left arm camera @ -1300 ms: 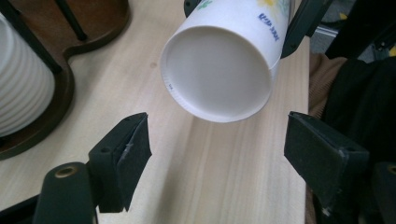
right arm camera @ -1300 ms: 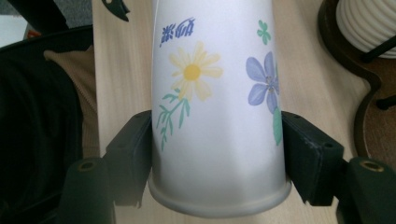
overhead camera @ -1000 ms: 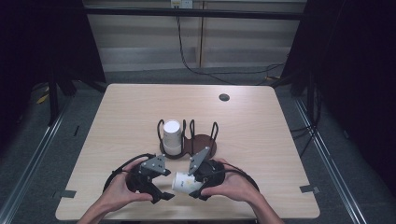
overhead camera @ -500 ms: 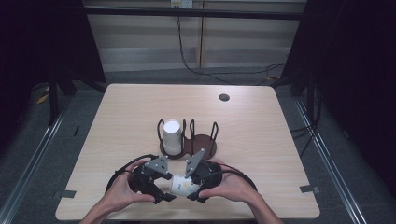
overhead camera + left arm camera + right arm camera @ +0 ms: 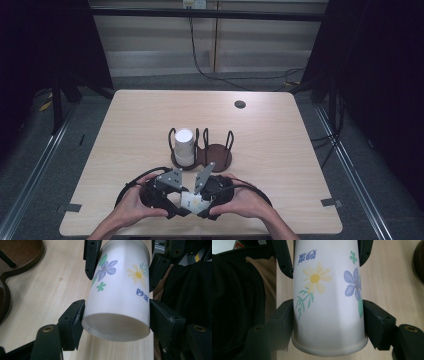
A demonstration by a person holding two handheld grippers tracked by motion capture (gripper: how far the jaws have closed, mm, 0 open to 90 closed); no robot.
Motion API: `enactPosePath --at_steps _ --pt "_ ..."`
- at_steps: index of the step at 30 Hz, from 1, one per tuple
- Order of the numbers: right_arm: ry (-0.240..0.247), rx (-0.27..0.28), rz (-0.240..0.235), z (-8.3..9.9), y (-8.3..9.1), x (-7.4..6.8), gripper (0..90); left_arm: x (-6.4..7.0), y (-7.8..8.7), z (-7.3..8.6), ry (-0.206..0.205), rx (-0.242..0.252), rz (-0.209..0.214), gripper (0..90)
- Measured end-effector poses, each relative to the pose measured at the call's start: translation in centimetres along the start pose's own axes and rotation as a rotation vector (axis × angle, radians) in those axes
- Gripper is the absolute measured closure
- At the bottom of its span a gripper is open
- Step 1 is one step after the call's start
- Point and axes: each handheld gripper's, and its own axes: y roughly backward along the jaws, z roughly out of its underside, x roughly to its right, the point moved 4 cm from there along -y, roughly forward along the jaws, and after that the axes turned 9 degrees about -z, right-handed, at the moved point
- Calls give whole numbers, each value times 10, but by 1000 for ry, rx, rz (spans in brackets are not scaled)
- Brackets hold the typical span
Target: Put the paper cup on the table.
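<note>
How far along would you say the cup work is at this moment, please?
Done: one white cup stands in the brown holder. In hand: a flowered paper cup, clamped at opposite ends by the left hand-held gripper and the right hand-held gripper, near the table's front edge. Left, probably: seating it in the holder's bare ring.

Table [image 5: 150, 120]: light wood-grain top with rounded corners, a round dark cable grommet [image 5: 240, 104] near its far right corner. Floor [image 5: 45, 170]: grey carpet, with metal rails [image 5: 30, 175] running along both sides (tape patches beside the table's near corners). Back wall [image 5: 150, 35]: pale panelling with a horizontal dark bar, black cables [image 5: 205, 75] hanging to the floor. Black curtains [image 5: 385, 75] flank left and right. Lighting even, overhead.
</note>
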Motion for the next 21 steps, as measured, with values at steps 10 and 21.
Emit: enactPosePath --at_steps 10,21 --pt "11 20 -7 -2 0 -1 315 1 -1 -2 4 1 17 329" --pt "3 38 -28 -1 0 0 303 0 3 1 -1 26 48 363"
